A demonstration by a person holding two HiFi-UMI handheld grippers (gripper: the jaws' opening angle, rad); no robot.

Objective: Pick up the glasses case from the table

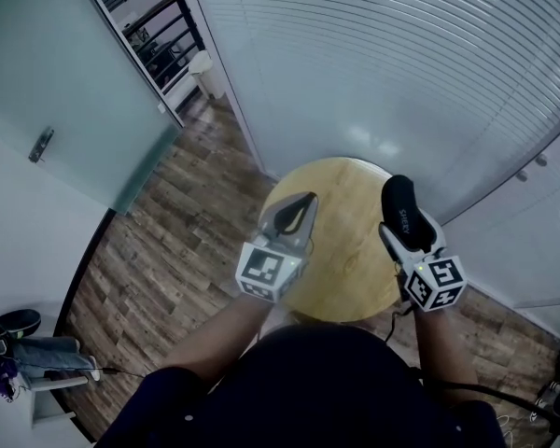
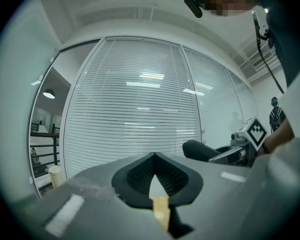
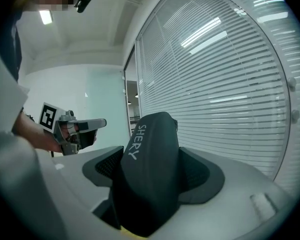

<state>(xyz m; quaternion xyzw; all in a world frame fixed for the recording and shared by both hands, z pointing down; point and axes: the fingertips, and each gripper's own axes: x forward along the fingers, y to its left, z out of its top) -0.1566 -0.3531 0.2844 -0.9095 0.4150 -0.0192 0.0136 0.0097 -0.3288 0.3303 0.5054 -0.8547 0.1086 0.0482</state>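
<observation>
A black glasses case point(image 1: 403, 211) with white lettering sits lengthwise between the jaws of my right gripper point(image 1: 408, 230), lifted over the right side of the round wooden table point(image 1: 341, 255). In the right gripper view the case point(image 3: 150, 169) fills the space between the ribbed pads point(image 3: 197, 171), which press on its sides. My left gripper point(image 1: 304, 203) hovers over the table's left part, its jaws together at the tips with nothing in them. In the left gripper view, the left gripper point(image 2: 154, 156) points level at the blinds, and the case point(image 2: 202, 150) shows to its right.
A wall of white slatted blinds point(image 1: 383, 63) curves behind the table. A frosted glass door point(image 1: 65, 91) stands at the left, over wood plank floor point(image 1: 168, 259). White cabinet doors point(image 1: 532, 222) are at the right. Shoes and clothes point(image 1: 23, 343) lie at the lower left.
</observation>
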